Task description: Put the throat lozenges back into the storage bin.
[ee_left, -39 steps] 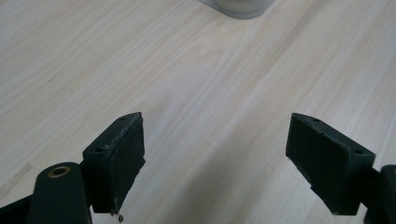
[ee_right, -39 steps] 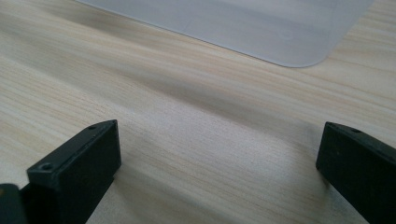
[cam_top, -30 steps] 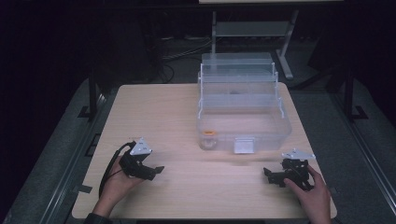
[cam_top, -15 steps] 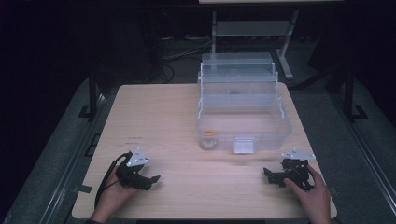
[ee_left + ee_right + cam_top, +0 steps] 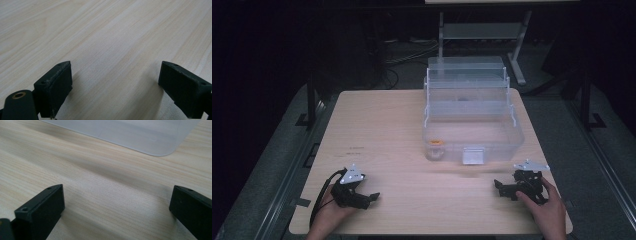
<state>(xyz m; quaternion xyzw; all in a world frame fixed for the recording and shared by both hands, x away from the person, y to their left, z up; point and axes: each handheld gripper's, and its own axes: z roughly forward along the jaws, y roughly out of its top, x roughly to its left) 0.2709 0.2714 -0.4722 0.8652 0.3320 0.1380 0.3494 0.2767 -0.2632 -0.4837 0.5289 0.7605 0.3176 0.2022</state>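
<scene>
Since the earlier high view, the left gripper is seen drawn back toward the near edge of the pale wooden table; the right gripper is unchanged in place, and so is the box.

Left gripper: jaws spread wide in the left gripper view, bare wood between them, nothing held. Right gripper: jaws likewise parted in the right gripper view, nothing held.

Nearest thing: a clear plastic tiered storage box, opened out in steps, with a small white latch on its near wall. A small round orange-topped item is seen at its near left corner; whether it sits inside or just against the wall cannot be told.

Position: the box is placed ahead of the right gripper and slightly to its left, near but apart. From the left gripper it is ahead and well off to the right. A frosted rounded corner, judged to be the box's base, is noted just beyond the right jaws.

Handling, judged: light and nearly empty, so easily pushed or tipped; thin rigid plastic, smooth and slippery under the pads, likely to flex or crack if pinched hard. Hold is best taken on the near rim or a side wall, not the hinged tiers, and steadied with the other gripper.
</scene>
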